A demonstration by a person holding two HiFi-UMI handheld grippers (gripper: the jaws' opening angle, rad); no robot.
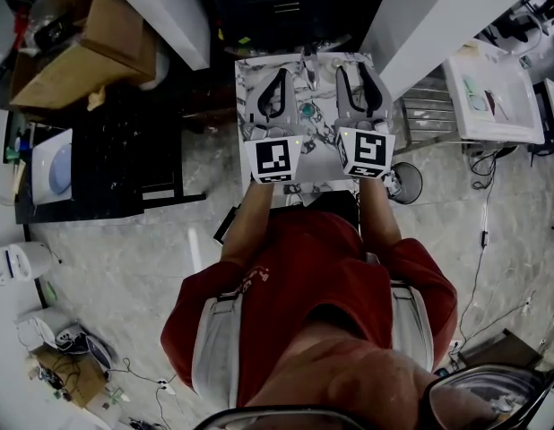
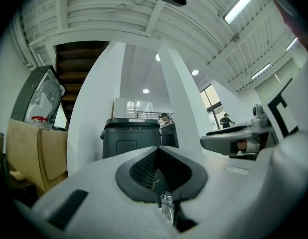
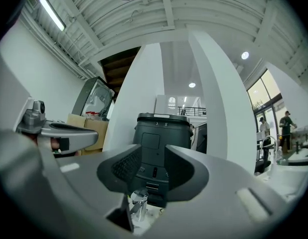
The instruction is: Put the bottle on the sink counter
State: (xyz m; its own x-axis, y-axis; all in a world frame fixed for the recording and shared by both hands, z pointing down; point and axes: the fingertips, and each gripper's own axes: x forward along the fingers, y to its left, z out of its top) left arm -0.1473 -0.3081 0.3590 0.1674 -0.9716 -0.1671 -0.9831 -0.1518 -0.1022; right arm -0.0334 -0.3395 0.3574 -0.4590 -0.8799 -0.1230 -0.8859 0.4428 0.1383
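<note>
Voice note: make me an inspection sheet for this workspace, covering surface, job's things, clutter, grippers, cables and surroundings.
surface: marble-patterned sink counter, with a chrome tap at its back.
job's things: no bottle clearly seen; a small teal thing on the counter between the grippers is too small to identify.
clutter: nothing seen.
grippers: left gripper has its jaws together and is empty; right gripper has its jaws apart with nothing between them; both are over the counter.
cables: loose cables lie on the floor to the person's right.
surroundings: cardboard box, black rack, dark bin ahead.
</note>
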